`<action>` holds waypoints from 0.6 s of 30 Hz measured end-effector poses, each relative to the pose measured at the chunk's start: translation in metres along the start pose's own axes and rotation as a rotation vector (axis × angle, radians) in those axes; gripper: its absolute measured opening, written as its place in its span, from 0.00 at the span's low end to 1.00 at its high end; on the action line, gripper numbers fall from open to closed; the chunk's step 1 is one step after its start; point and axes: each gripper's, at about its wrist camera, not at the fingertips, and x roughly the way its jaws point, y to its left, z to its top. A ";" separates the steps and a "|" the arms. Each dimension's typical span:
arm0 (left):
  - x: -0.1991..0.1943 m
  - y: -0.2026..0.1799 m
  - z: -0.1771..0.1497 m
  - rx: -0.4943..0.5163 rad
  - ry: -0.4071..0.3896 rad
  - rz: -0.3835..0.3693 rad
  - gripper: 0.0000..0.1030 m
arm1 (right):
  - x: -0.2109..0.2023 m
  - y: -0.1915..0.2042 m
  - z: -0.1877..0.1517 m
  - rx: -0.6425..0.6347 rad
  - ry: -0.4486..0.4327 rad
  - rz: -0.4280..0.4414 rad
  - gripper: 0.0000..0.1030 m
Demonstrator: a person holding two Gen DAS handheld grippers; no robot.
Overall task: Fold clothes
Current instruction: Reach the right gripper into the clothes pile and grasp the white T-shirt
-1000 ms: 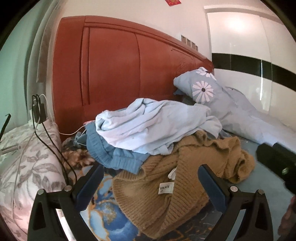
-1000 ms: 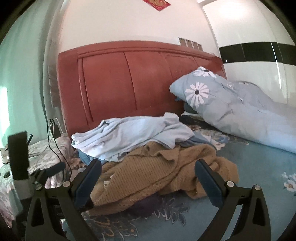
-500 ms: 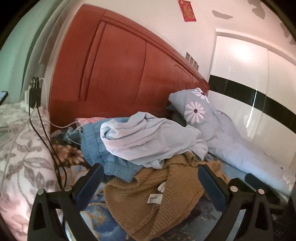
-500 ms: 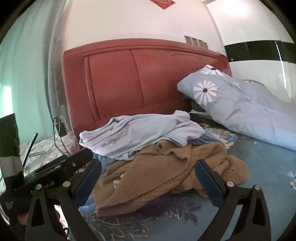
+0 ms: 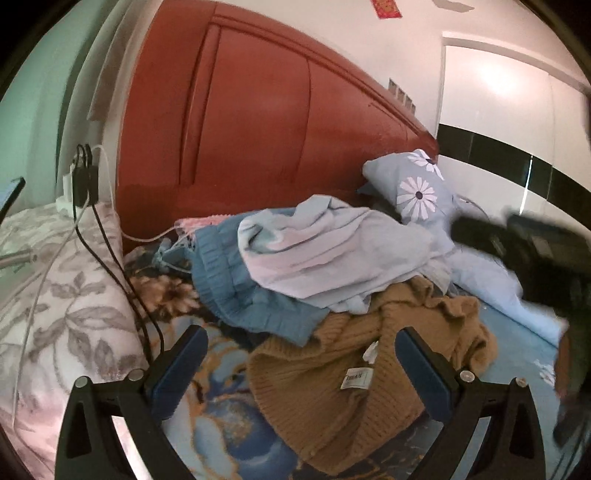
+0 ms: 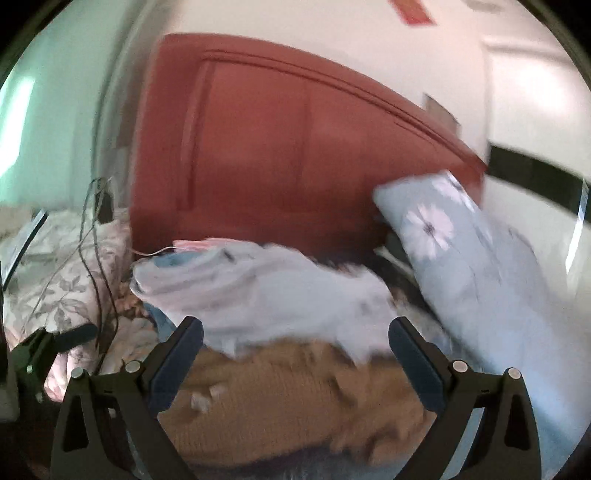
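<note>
Tan knit sweater (image 5: 332,391) lies before both grippers' wide-spread, empty fingers (image 5: 184,354).

A small white label (image 5: 355,378) is sewn onto the brown sweater (image 5: 325,398), seen in the left wrist view. Dark capital letters are printed on it, but they are too small and soft to be read with certainty; only an ending like "AN" can be made out. A second, crumpled white tag (image 5: 370,350) sits just above the label on the sweater, and no writing can be read on it. A red paper sign (image 5: 386,4) is stuck on the wall above the headboard (image 5: 258,122); its marks cannot be read. In the right wrist view everything is blurred, and nothing can be read.
</note>
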 end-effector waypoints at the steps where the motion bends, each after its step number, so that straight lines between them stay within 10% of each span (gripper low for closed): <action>1: 0.001 0.002 0.000 -0.012 0.011 -0.012 1.00 | 0.007 0.005 0.009 -0.028 0.015 0.034 0.98; 12: 0.014 0.015 -0.007 -0.005 0.125 0.027 1.00 | 0.080 0.076 0.040 -0.320 0.216 0.329 0.95; 18: 0.012 0.019 -0.006 -0.017 0.123 0.025 1.00 | 0.083 0.081 0.039 -0.335 0.246 0.269 0.46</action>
